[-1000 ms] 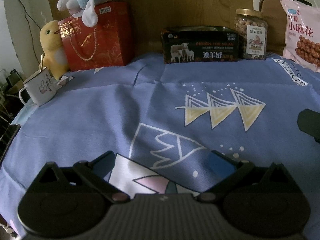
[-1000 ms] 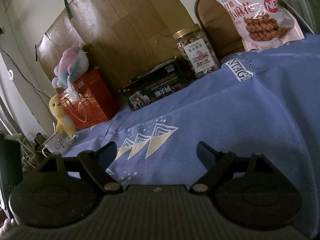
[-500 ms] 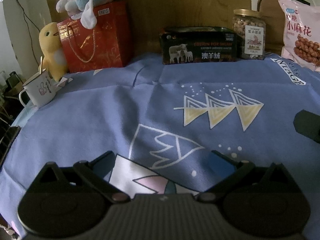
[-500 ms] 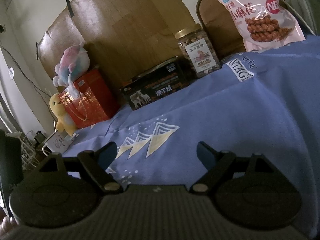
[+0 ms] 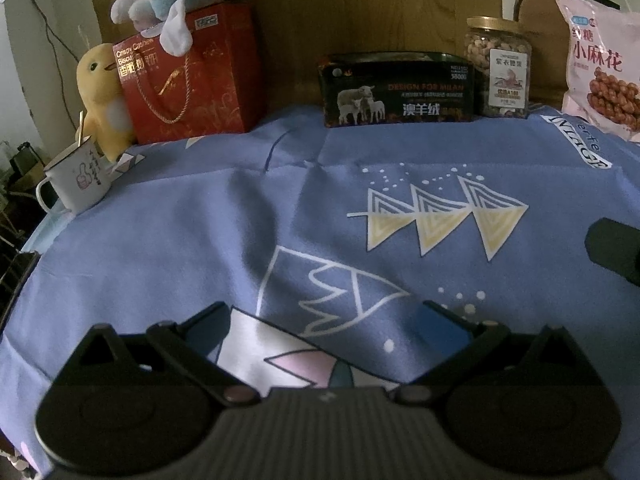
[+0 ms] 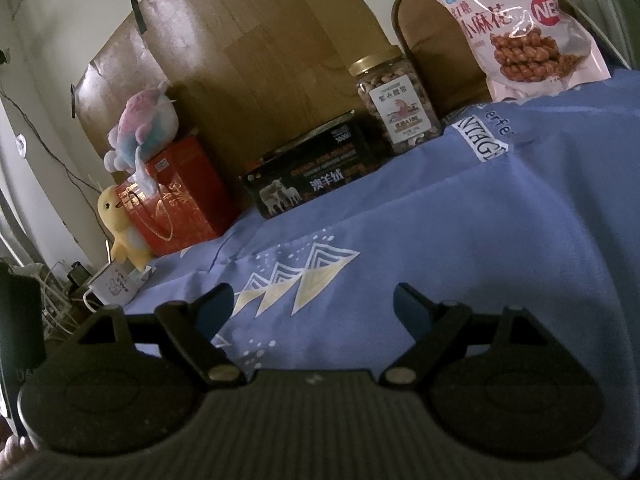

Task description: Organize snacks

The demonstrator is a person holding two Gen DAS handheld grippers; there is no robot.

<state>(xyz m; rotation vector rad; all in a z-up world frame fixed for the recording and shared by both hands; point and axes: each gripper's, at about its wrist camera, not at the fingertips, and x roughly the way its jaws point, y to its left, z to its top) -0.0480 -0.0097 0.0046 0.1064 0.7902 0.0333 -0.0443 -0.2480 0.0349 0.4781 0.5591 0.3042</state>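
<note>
both tongs, left and right, gape empty; one jar, one dark box, one pink bag.

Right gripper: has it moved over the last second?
Yes, slightly. In the right wrist view the nut jar and the black box sit a little farther right and lower than before, so the open right gripper has swung slightly left and up.

We see a blue cloth printed with yellow triangles. Behind it stand a red bag, a black box and a pink packet.
</note>
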